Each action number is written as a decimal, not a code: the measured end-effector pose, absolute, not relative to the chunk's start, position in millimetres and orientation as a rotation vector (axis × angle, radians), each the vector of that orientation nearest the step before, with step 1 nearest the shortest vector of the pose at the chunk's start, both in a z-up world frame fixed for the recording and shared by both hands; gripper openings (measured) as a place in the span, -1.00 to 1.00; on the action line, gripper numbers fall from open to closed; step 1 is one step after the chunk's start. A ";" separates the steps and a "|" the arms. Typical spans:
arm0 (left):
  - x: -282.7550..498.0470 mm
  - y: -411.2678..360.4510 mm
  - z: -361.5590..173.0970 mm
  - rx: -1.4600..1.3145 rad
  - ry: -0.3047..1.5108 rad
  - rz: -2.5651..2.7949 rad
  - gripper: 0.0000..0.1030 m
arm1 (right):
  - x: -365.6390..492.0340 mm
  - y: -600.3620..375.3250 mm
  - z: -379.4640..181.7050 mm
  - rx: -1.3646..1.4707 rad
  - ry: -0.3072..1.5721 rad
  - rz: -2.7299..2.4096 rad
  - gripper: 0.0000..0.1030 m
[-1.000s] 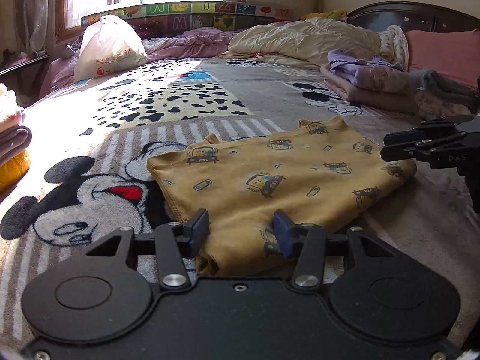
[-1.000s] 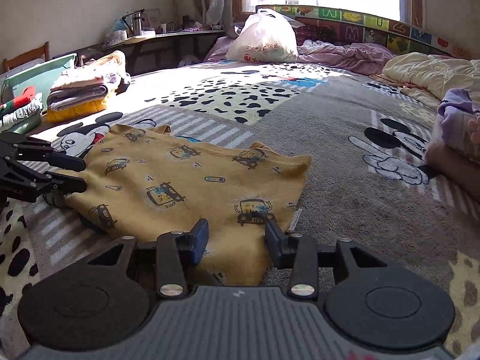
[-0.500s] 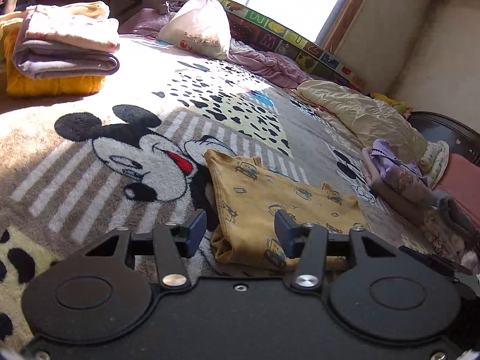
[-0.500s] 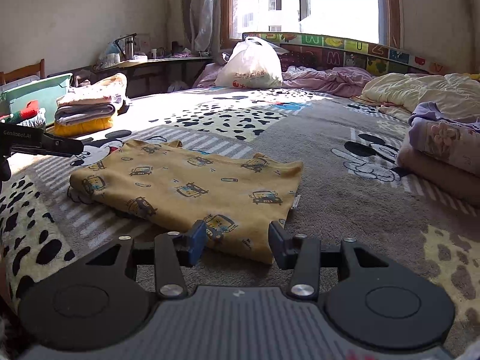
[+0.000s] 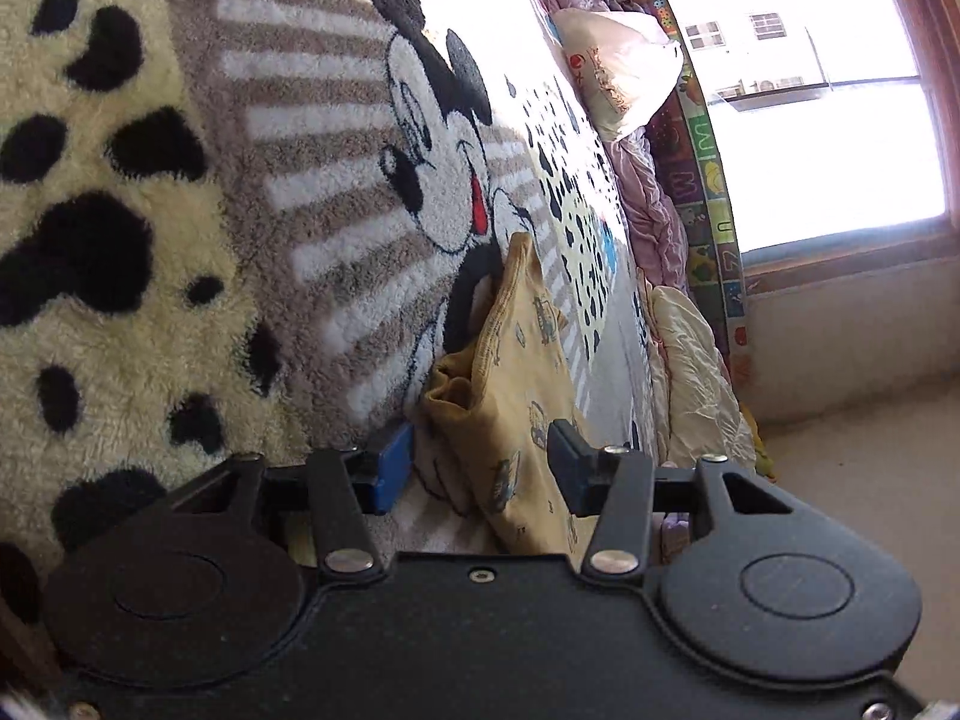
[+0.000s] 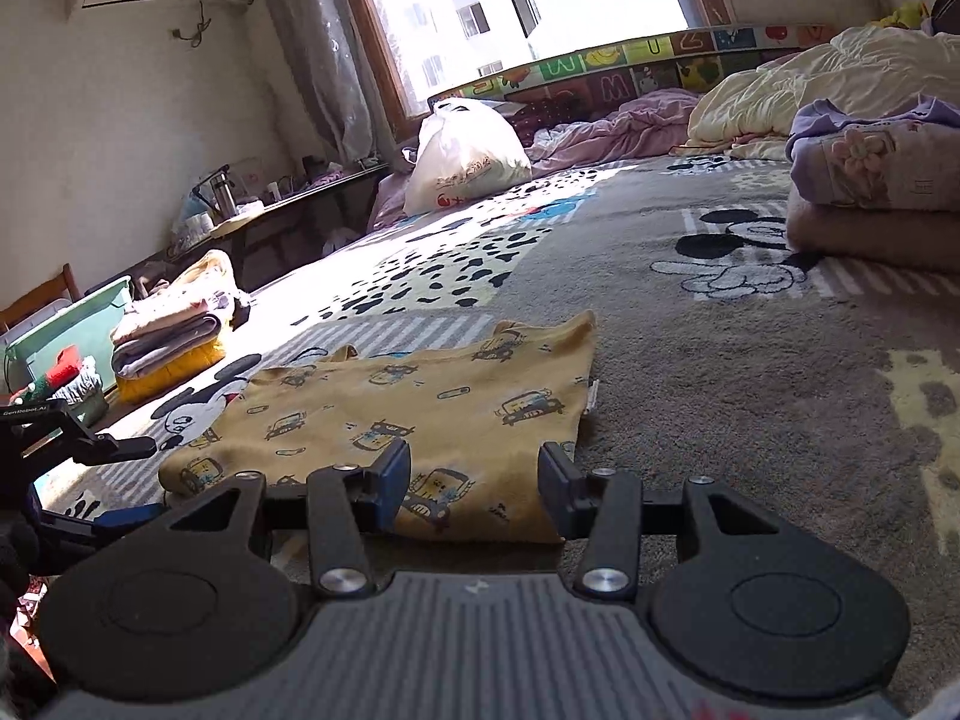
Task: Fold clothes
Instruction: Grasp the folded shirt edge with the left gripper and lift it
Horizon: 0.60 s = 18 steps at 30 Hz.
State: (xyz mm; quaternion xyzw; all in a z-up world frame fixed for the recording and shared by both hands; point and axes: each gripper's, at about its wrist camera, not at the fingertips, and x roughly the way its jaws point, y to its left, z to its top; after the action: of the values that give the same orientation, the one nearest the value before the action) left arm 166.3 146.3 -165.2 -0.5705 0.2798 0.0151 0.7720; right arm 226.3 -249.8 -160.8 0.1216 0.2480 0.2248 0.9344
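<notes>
— Both tongs, state? Left tongs [image 5: 480, 468], right tongs [image 6: 474, 480]: mine, wide, empty.
— Garment? Yellow car-print shirt [image 6: 420, 414] flat on blanket [image 6: 750, 396]; pinch both near corners evenly.

The left tongs [image 6: 90, 450], showing at the left edge of the right wrist view, are bearing "GenRobot.AI" in white. The play mat [image 6: 648, 69] under the far window is showing big letters: W, U, Z, M. The bag's [image 6: 462, 156] red print is staying unreadable.
</notes>
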 end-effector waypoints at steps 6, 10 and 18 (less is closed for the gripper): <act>177.1 133.2 -156.6 -1.170 0.587 0.100 -0.45 | 234.6 -244.1 -168.5 0.227 0.562 0.432 -0.07; 184.4 124.5 -151.0 -1.125 0.574 0.144 -0.53 | 240.5 -243.7 -174.7 0.211 0.606 0.401 -0.03; 199.6 95.7 -126.2 -0.905 0.536 0.184 -0.70 | 241.6 -255.8 -173.3 0.291 0.604 0.420 -0.03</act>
State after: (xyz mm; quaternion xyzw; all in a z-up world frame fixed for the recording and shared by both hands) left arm 199.6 95.7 -126.2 -0.4312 0.2556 0.0879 0.8608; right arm 241.6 -255.8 -173.3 0.1419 0.2943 0.2045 0.9227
